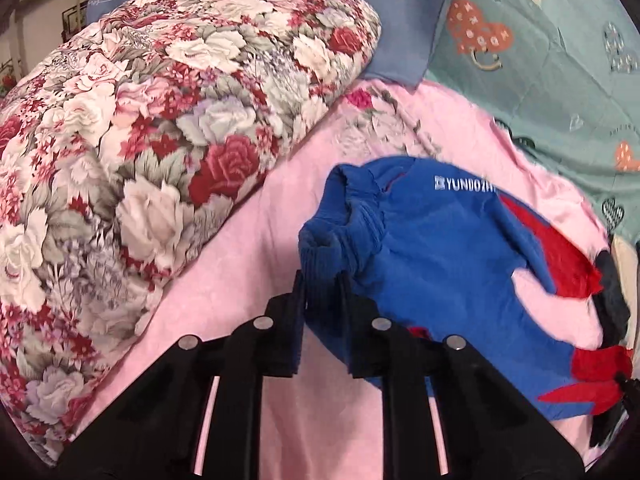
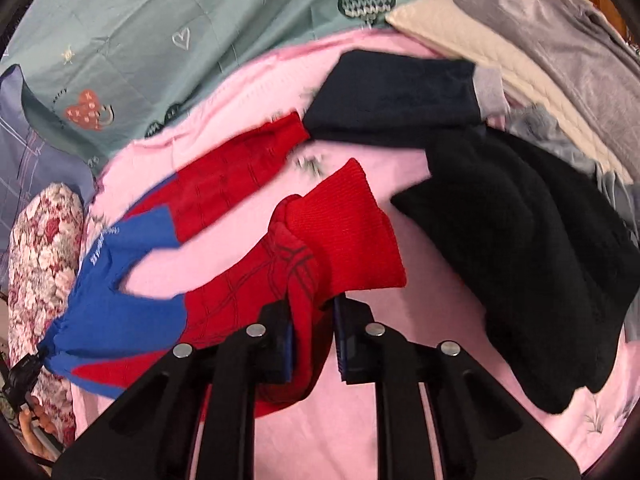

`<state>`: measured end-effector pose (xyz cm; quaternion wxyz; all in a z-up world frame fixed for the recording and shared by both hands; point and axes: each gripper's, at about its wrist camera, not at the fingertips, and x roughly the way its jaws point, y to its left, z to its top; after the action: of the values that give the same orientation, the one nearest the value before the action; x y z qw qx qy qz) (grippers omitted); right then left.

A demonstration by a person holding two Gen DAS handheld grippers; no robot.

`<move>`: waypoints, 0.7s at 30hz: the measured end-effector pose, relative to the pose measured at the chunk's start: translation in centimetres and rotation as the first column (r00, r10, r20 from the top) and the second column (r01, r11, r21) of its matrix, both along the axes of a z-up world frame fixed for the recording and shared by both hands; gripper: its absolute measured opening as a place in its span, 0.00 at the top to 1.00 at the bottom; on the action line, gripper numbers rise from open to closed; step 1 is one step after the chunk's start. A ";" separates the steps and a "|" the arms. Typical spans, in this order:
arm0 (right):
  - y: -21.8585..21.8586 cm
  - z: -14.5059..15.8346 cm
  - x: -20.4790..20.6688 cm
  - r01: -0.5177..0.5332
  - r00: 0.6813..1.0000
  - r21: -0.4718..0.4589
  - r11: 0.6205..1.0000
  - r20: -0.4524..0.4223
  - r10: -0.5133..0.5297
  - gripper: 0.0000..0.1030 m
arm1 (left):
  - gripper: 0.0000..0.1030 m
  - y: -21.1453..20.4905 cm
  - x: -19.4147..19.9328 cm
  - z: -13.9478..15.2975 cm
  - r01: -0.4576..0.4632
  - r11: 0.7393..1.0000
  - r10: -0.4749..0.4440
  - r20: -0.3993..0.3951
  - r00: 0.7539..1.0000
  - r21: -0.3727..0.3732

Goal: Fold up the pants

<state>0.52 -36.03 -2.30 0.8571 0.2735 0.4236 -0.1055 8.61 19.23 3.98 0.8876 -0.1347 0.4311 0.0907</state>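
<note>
Small blue and red pants lie spread on a pink sheet. My left gripper is shut on the blue ribbed waistband at its near corner. In the right wrist view the pants stretch left, blue top at the left and red legs toward me. My right gripper is shut on the near red leg just behind its ribbed cuff. The other red leg lies flat farther back.
A floral quilt is rolled up at the left. A green patterned cover lies behind. Dark folded clothes, a black fleece garment, a cream cushion and a grey garment lie at the right.
</note>
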 end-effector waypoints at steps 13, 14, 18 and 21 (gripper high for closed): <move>0.6 -1.3 -1.5 0.145 0.983 -0.338 0.930 -0.055 -0.173 0.36 | 0.21 3.3 -3.7 -3.1 -0.168 0.983 0.172 -0.054 0.984 0.067; 0.8 -0.6 -1.5 0.161 0.984 -0.359 0.919 -0.015 -0.178 0.35 | 0.21 3.1 -3.7 -2.4 -0.161 0.985 0.163 -0.027 0.986 0.062; 1.3 1.5 0.9 0.139 0.989 -0.347 0.928 0.086 -0.117 0.29 | 0.19 0.1 -2.4 -1.0 -0.073 0.995 0.070 0.041 0.997 0.072; 1.1 2.1 4.1 0.093 0.989 -0.291 0.952 0.140 -0.054 0.29 | 0.11 -4.2 -1.1 0.0 0.048 0.997 -0.055 0.114 0.992 0.065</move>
<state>4.64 -34.97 -0.23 0.9097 0.1637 0.3356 -0.1816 7.48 14.99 3.95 0.9168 -0.1010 0.3793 0.0730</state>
